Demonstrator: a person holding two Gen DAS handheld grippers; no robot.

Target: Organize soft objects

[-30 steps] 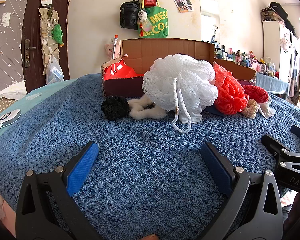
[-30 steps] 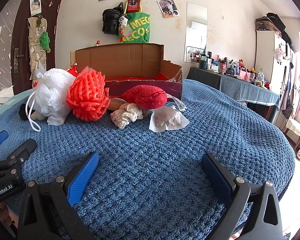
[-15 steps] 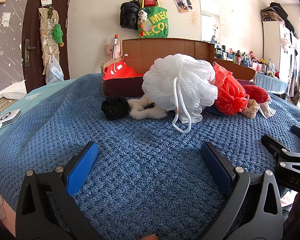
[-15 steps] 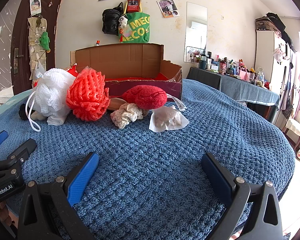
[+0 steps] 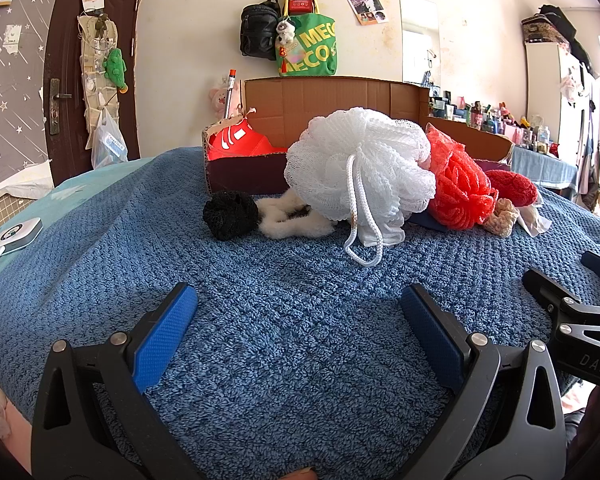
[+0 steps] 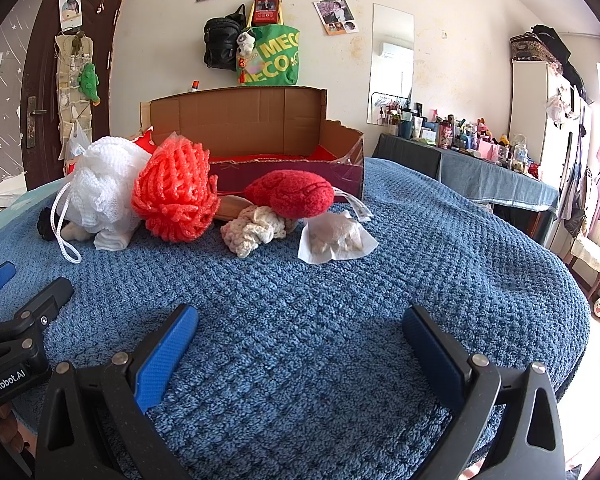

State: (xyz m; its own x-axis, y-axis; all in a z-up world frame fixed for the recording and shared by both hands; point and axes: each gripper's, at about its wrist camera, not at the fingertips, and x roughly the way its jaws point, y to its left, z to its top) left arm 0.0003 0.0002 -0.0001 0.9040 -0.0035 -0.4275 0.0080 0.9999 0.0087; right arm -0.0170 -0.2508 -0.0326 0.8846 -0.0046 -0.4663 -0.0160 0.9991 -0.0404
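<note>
Soft items lie in a row on the blue blanket [image 5: 280,344] in front of an open cardboard box [image 6: 256,136]. From left: a black pom [image 5: 230,216], a white fluffy piece [image 5: 288,224], a white mesh bath pouf [image 5: 360,172] with a cord loop, a red net pouf [image 6: 174,192], a cream crochet piece [image 6: 254,230], a red plush [image 6: 290,194] and a white sachet [image 6: 334,240]. My left gripper [image 5: 300,332] stands open, well short of the white pouf. My right gripper [image 6: 300,344] is open too, nearer than the sachet. Neither holds anything.
A small white device [image 5: 14,236] with a cable lies at the blanket's left edge. A cluttered side table [image 6: 480,164] stands to the right of the bed. Bags hang on the wall [image 6: 260,56] behind the box. A red item [image 5: 240,144] sits in the box's left end.
</note>
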